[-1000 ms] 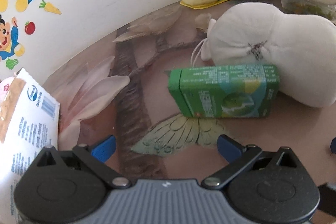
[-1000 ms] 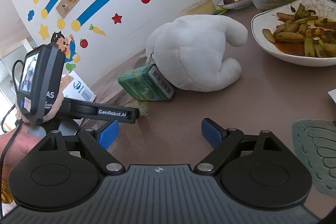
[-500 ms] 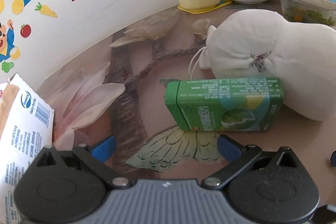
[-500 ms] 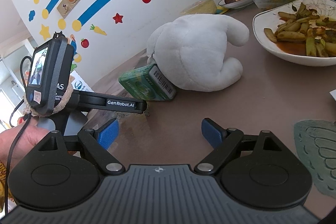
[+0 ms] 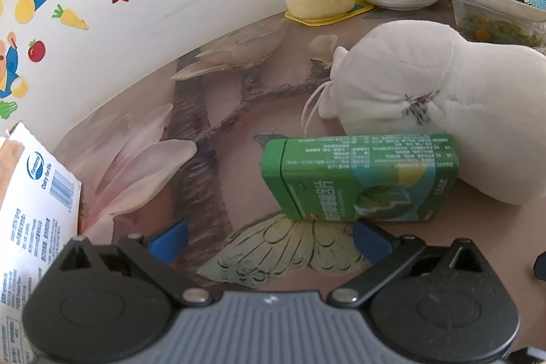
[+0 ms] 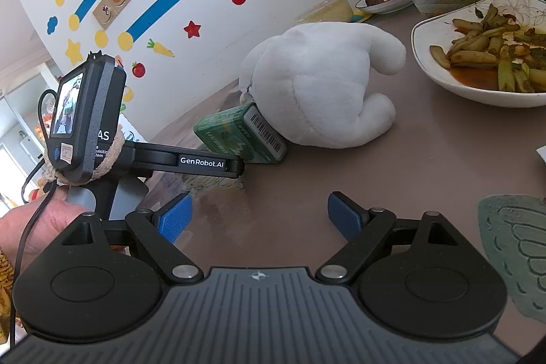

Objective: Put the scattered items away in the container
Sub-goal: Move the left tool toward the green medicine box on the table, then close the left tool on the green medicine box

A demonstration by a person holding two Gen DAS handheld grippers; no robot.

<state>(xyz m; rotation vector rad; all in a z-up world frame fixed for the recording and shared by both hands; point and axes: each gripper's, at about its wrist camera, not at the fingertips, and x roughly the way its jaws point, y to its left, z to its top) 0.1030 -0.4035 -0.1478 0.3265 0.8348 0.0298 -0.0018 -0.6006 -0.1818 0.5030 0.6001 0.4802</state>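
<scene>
Green box [image 5: 358,178] lies on its long edge on the tabletop [image 5: 211,111], its far side touching a white plush toy [image 5: 426,104]. Just in front of it the left gripper [image 5: 269,236] hovers low with its jaws wide apart and nothing between them; its right blue pad sits just below the box's lower right corner. A white printed packet [image 5: 30,210] stands at the left edge of that view. Seen from the right wrist, the right gripper [image 6: 259,215] also has its jaws spread and empty above bare tabletop, well apart from the box. The left tool's arm reaches toward the box there, near its end. A bowl of cooked vegetables [image 6: 484,57] sits to the right of the plush toy. No container for the items can be made out in either view.
</scene>
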